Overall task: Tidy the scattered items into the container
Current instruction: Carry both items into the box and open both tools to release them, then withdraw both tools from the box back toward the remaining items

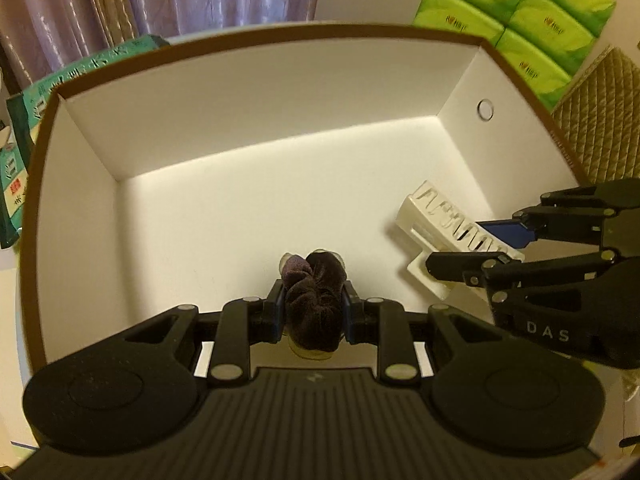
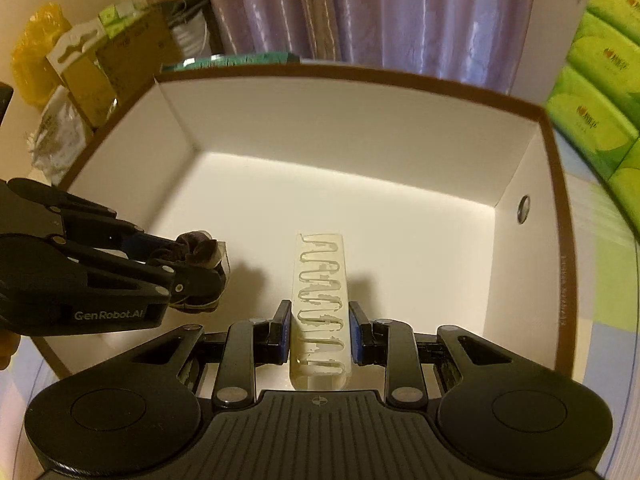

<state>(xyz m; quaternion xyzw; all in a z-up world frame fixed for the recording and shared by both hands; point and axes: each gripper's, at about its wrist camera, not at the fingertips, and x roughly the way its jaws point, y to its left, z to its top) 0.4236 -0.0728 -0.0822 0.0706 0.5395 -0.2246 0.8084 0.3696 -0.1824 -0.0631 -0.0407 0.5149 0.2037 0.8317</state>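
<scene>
A white box with a brown rim (image 1: 248, 32) (image 2: 360, 76) fills both views. My left gripper (image 1: 313, 312) is shut on a dark purple velvet scrunchie (image 1: 314, 300) and holds it inside the box above the floor; it also shows at the left of the right wrist view (image 2: 192, 280) with the scrunchie (image 2: 198, 250). My right gripper (image 2: 320, 332) is shut on a cream hair claw clip (image 2: 322, 300) inside the box; in the left wrist view the right gripper (image 1: 472, 246) and the clip (image 1: 436, 224) are at the right.
Green tissue packs (image 1: 520, 12) (image 2: 596, 92) are stacked right of the box. A teal package (image 1: 24, 140) lies to its left. Purple curtains (image 2: 380, 12) hang behind. Cardboard boxes and bags (image 2: 80, 64) stand at the far left. A quilted beige item (image 1: 600, 112) sits beside the box.
</scene>
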